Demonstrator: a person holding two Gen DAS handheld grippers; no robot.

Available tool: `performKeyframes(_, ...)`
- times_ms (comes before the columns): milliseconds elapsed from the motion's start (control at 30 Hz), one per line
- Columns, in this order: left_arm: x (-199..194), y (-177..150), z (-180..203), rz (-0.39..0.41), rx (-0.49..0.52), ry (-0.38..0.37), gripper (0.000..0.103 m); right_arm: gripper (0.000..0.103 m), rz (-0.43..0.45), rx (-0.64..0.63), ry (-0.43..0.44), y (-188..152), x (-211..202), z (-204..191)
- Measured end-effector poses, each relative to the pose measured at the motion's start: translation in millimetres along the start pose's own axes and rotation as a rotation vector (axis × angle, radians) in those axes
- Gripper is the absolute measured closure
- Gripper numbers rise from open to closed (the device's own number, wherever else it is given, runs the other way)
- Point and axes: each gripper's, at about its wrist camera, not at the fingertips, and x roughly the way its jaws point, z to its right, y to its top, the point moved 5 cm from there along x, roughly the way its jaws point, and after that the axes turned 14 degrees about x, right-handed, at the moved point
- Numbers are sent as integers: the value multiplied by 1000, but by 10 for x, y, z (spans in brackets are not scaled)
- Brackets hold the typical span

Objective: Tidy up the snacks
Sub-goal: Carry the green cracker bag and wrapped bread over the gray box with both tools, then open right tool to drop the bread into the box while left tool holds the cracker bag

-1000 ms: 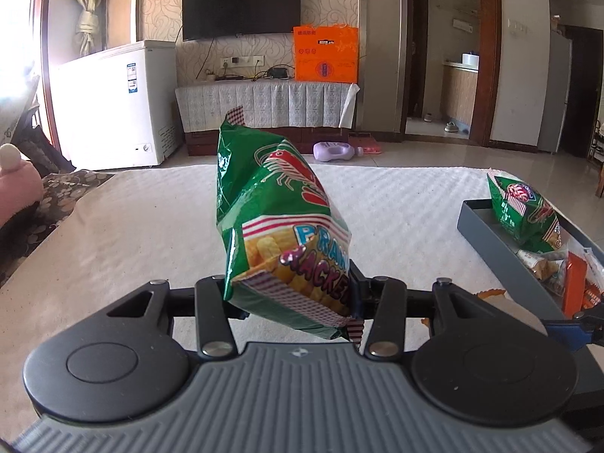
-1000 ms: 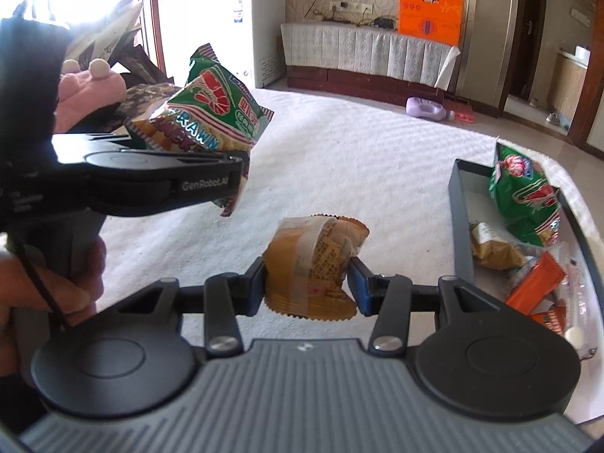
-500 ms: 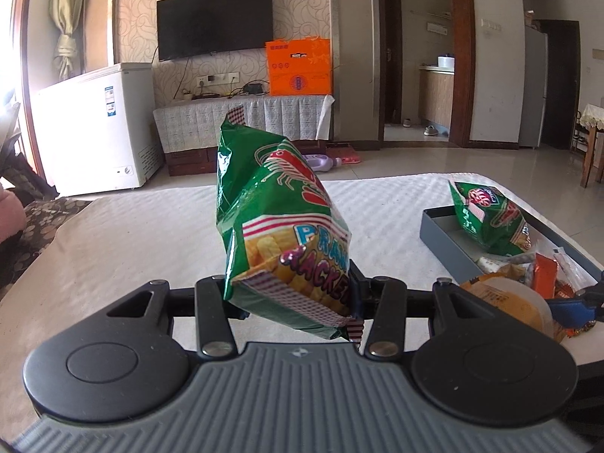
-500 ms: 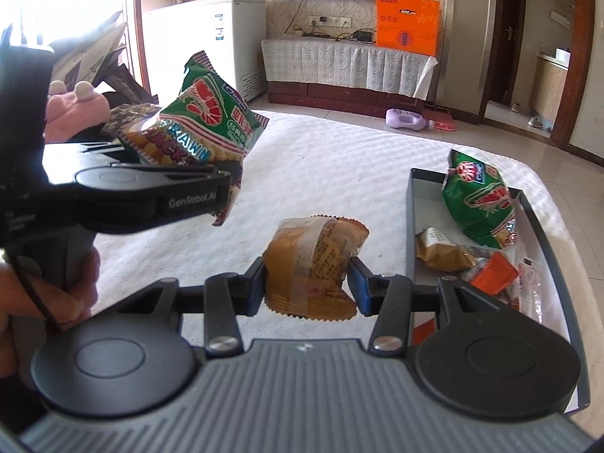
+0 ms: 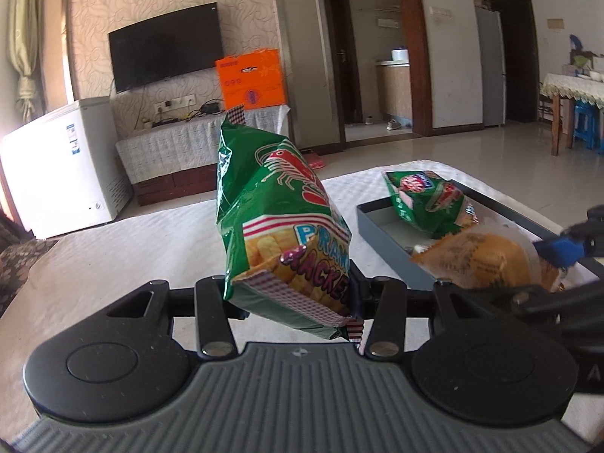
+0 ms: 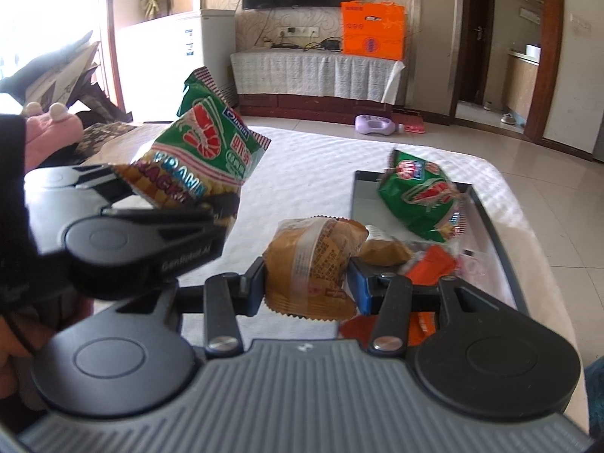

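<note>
Above the white tabletop [image 6: 309, 158], the left hand-held gripper [image 5: 294, 294] pinches a light, crinkly prawn-cracker bag [image 5: 283, 226] by its base; the right hand-held gripper [image 6: 307, 283] clamps a soft wrapped cake [image 6: 313, 260] beside the grey tray [image 6: 487, 219].

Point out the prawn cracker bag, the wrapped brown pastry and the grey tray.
prawn cracker bag [image 5: 279, 234]: left wrist view, middle of its front.
wrapped brown pastry [image 6: 309, 260]: right wrist view, centre of the wrapper.
grey tray [image 6: 502, 249]: right wrist view, its right rim.

Wall television [image 5: 166, 47], white freezer [image 5: 56, 168] — perhaps
</note>
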Motion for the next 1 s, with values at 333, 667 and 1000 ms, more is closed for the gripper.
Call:
performKeyframes(333, 32, 78, 374, 31, 62, -45, 51, 54, 19, 30, -46, 28, -95, 303)
performKeyframes(667, 49, 90, 686, 60, 132, -84, 51, 54, 29, 63, -80, 28, -151, 516)
performKeyframes(1000, -6, -61, 854, 67, 179, -119, 51, 54, -7, 81, -109, -17, -84, 722)
